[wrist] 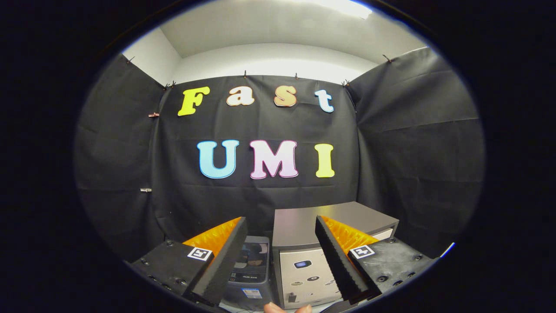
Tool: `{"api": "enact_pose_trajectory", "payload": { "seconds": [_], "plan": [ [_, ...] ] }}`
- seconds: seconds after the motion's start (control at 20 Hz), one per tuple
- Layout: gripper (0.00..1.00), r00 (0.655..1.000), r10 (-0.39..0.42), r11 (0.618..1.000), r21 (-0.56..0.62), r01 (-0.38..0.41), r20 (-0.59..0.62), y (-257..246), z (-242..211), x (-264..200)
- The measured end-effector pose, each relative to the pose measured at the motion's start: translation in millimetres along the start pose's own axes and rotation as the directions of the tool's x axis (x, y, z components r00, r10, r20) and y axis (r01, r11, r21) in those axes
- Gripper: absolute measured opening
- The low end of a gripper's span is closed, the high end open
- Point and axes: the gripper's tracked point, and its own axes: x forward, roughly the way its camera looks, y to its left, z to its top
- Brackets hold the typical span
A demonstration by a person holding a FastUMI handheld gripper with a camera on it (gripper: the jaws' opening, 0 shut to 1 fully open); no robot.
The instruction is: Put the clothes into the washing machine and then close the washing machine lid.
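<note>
From the gripper view, my fingers (281,243) stand spread wide apart with nothing between them, raised and pointing toward the black cloth wall (260,200) of the booth. Just ahead, seen through the gap, sits the washing machine (304,256), a small grey-topped box with a pale front panel that carries a dark oval button and a few small marks too tiny to read; its flat lid (304,224) lies level, and I cannot tell more of its state from here. Touching or just beside its left flank stands a darker, narrower unit (252,265) with a dim window and a small label low on its front, the print too blurred to make out. Each finger mount bears a square black-and-white marker tag (199,253). At the near edge, below the machine, a fingertip (273,308) of the hand holding me pokes into sight. White wall and ceiling (269,39) rise above the cloth.
</note>
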Motion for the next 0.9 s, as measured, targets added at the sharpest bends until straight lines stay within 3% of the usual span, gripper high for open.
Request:
{"api": "enact_pose_trajectory", "payload": {
  "seconds": [0.3,0.9],
  "plan": [
    [0.99,0.999,-0.034,0.999,0.000,0.034,-0.008,-8.1,-3.3,0.2],
    [0.99,1.000,0.010,1.000,-0.018,-0.011,-0.016,18.7,-8.3,-2.4]
  ]
}}
